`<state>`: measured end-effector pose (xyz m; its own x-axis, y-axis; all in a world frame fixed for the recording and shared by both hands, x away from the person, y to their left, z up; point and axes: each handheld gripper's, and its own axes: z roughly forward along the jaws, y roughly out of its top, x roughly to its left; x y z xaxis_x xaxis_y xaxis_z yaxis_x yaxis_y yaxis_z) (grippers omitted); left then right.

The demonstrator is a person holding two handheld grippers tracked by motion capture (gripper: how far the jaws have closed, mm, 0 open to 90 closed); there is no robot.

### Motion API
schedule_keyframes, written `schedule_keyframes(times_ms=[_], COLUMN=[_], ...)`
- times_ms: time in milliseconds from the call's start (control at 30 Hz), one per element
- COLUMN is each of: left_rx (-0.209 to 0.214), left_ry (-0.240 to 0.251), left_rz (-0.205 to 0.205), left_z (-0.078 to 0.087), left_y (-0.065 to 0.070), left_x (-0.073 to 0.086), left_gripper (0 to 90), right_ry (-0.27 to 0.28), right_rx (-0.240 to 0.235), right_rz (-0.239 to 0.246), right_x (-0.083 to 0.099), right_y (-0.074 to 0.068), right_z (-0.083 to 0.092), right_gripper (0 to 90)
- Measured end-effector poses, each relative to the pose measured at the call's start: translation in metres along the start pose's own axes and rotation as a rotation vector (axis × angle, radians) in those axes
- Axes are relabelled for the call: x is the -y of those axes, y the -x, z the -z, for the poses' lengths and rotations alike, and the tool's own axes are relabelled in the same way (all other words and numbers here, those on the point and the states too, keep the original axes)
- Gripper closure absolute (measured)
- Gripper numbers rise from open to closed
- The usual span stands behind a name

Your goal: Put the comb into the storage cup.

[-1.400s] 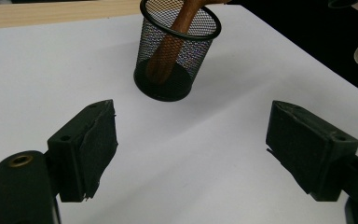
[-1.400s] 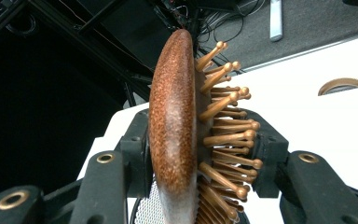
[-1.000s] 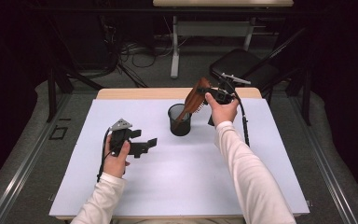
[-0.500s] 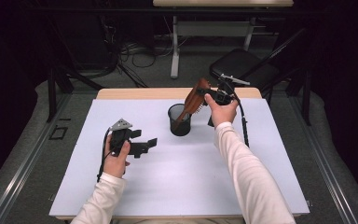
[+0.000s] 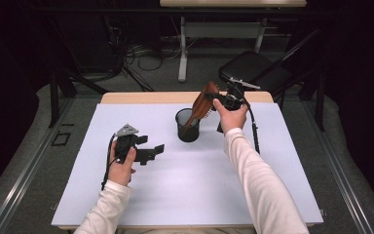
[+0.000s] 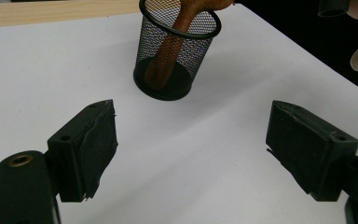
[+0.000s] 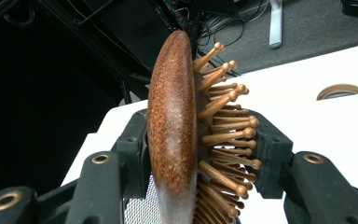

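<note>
Beside the mesh cup [image 5: 187,126], left gripper [image 5: 151,152] open, table [image 5: 175,195] bare between.

Hairbrush handle in the cup, your right gripper on its head.

Your right gripper [image 5: 214,100] holds the head of the wooden hairbrush [image 5: 202,105] at the far side of the white table [image 5: 175,195]; its jaws have just been opening a little, with the brush between them. The brush slants down to the left, its handle inside the black mesh cup [image 5: 187,126]. Your left gripper [image 5: 157,150] rests well apart on the table, jaws spread with nothing between them, aimed rightward toward the cup.
</note>
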<state>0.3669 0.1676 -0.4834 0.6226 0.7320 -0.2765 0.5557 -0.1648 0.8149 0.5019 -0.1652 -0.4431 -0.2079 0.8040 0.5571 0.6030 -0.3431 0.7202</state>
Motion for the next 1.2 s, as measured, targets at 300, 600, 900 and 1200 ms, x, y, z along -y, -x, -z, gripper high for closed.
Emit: schedule_keyframes(times_ms=[300, 600, 900, 1200], left_rx=[-0.001, 0.0, 0.0, 0.0], left_ry=[-0.004, -0.003, -0.003, -0.002], left_rz=[0.0, 0.003, 0.003, 0.001], left_z=[-0.0002, -0.0004, -0.0003, -0.0001], left_y=[0.0002, 0.0, -0.0002, -0.0003], left_x=[0.0001, 0.0002, 0.0001, 0.0], left_gripper=[16.5, 16.5, 16.5, 16.5], right_ry=[0.007, 0.006, 0.018, 0.018], right_rx=[0.004, -0.001, 0.008, 0.018], right_rz=[0.013, 0.017, 0.049, 0.071], right_x=[0.0004, 0.0003, 0.0016, 0.0025], right_y=[0.0001, 0.0005, -0.0017, -0.0025], right_z=[-0.0001, -0.0001, -0.0006, -0.0015], right_gripper=[47.0, 47.2, 47.0, 46.3])
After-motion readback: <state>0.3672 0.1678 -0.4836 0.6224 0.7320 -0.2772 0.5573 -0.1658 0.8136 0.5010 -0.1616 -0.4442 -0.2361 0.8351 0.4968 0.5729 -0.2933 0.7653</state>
